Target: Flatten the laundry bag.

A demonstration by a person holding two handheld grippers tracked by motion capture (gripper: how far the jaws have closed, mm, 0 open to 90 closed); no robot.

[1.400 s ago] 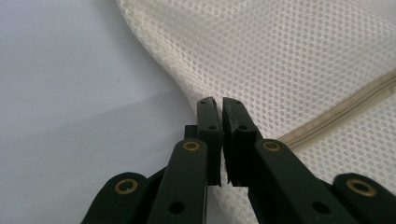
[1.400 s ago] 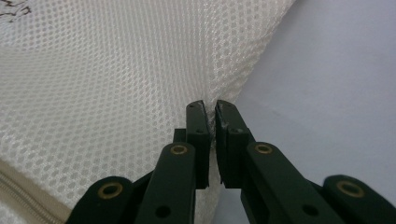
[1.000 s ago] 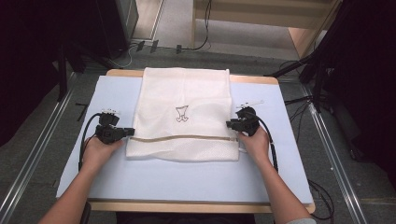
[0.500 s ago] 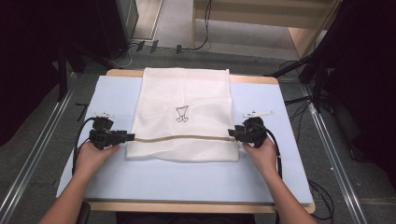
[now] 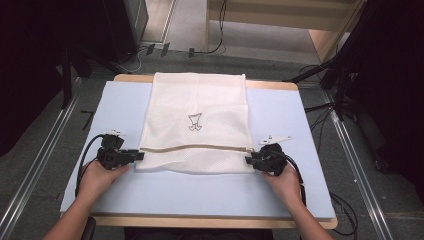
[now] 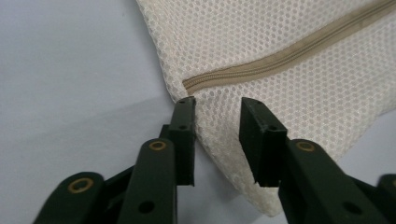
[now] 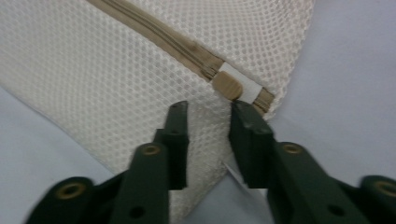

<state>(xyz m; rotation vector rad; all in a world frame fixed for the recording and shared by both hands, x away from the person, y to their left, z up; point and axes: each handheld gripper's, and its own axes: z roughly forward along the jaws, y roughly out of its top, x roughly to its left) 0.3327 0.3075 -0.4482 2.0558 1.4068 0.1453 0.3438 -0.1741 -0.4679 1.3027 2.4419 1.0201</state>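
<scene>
Overhead view; two close tool views

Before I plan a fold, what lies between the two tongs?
In the high view, the mesh laundry bag's zippered near end spans from left tongs to right tongs.

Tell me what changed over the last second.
Both tongs slid toward the person along the mesh bag's side edges: left tongs and right tongs now sit open at its near corners, by the zipper. The bag itself stayed flat, unmoved on the table.
</scene>
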